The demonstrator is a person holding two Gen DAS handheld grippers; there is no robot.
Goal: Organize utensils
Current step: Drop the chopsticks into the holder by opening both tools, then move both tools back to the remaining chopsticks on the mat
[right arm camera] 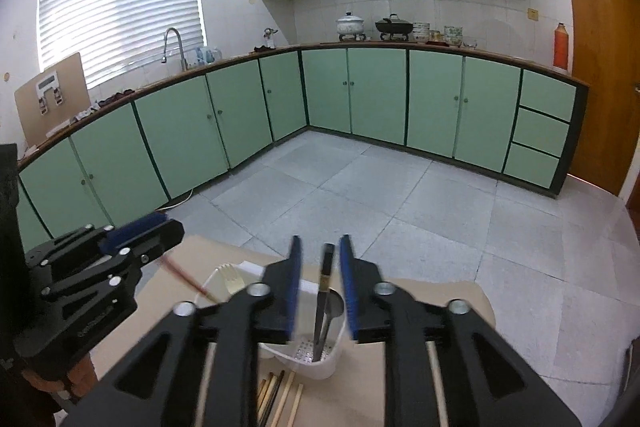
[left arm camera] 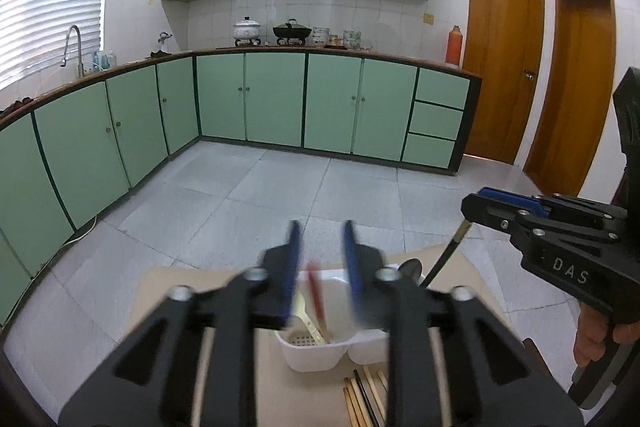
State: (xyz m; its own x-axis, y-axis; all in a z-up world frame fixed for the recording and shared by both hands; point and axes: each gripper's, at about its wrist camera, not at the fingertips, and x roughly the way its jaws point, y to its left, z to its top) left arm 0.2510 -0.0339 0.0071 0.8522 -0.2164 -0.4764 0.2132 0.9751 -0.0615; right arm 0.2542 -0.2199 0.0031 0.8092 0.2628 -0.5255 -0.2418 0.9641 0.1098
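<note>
A white two-compartment utensil holder [left arm camera: 316,357] [right arm camera: 320,367] stands on a beige table. My left gripper [left arm camera: 322,259] is open above its left compartment; a red chopstick [left arm camera: 316,291] [right arm camera: 184,275] stands between the jaws, leaning in that compartment beside a pale fork [right arm camera: 232,279]. My right gripper [right arm camera: 320,267] is open above the right compartment; a black chopstick [right arm camera: 325,291] [left arm camera: 448,259] stands loose between the jaws, its tip in the holder, next to a spoon [left arm camera: 412,267]. Several wooden and dark chopsticks [left arm camera: 364,399] [right arm camera: 280,399] lie on the table in front of the holder.
The beige table [left arm camera: 168,291] ends just beyond the holder, with grey tiled floor [left arm camera: 260,195] past it. Green kitchen cabinets [left arm camera: 272,99] line the far walls; wooden doors [left arm camera: 504,55] are at the right.
</note>
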